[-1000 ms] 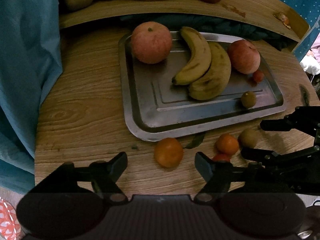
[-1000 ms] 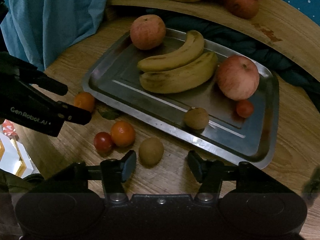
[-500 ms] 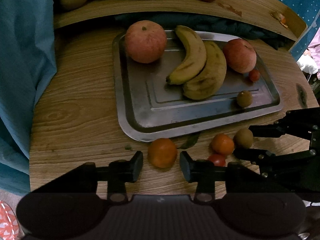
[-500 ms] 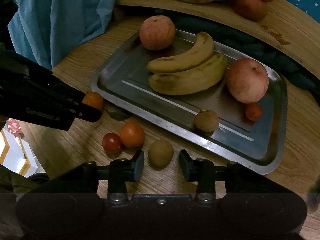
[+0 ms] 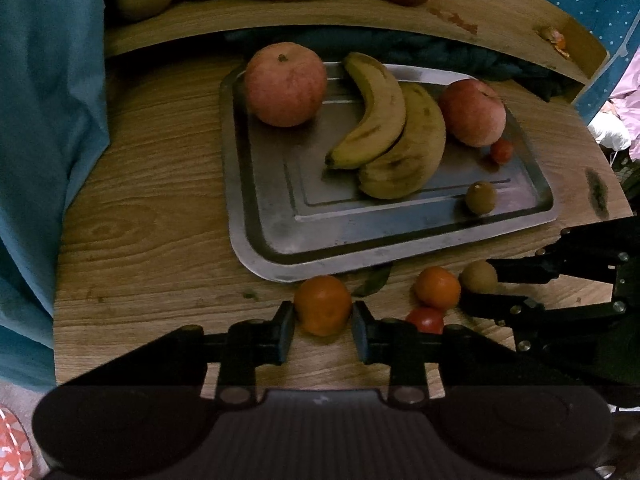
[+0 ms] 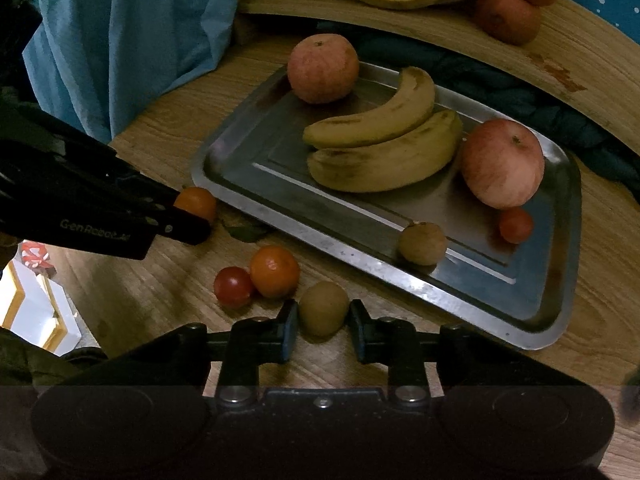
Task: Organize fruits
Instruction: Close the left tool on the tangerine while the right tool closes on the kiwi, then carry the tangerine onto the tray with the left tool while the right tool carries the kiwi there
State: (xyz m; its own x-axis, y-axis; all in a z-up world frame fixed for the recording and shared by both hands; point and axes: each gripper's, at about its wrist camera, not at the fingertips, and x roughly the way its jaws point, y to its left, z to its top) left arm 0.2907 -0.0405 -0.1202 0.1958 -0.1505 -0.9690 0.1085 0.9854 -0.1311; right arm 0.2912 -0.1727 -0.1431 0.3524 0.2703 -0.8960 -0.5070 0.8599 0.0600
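A tangerine (image 5: 323,305) lies on the wooden table just in front of the metal tray (image 5: 400,252). My left gripper (image 5: 323,320) is shut on the tangerine, with both pads against its sides. A brown kiwi (image 6: 323,307) rests by the tray's near rim (image 6: 344,255), and my right gripper (image 6: 324,320) is shut on the kiwi. Both fruits still sit on the table. A second tangerine (image 6: 275,271) and a cherry tomato (image 6: 233,286) lie between the two grippers. The tray holds two apples (image 5: 285,84), two bananas (image 5: 380,120), a small tomato and a small brown fruit.
A raised curved wooden shelf (image 5: 460,12) behind the tray carries more fruit and a squash. Blue cloth (image 5: 44,120) hangs along the left. A green leaf (image 6: 246,233) lies by the tray's front rim. Dark cloth fills the gap under the shelf.
Both grippers moved forward and narrowed from wide open. The left one has come to grip the tangerine, the right one the kiwi.
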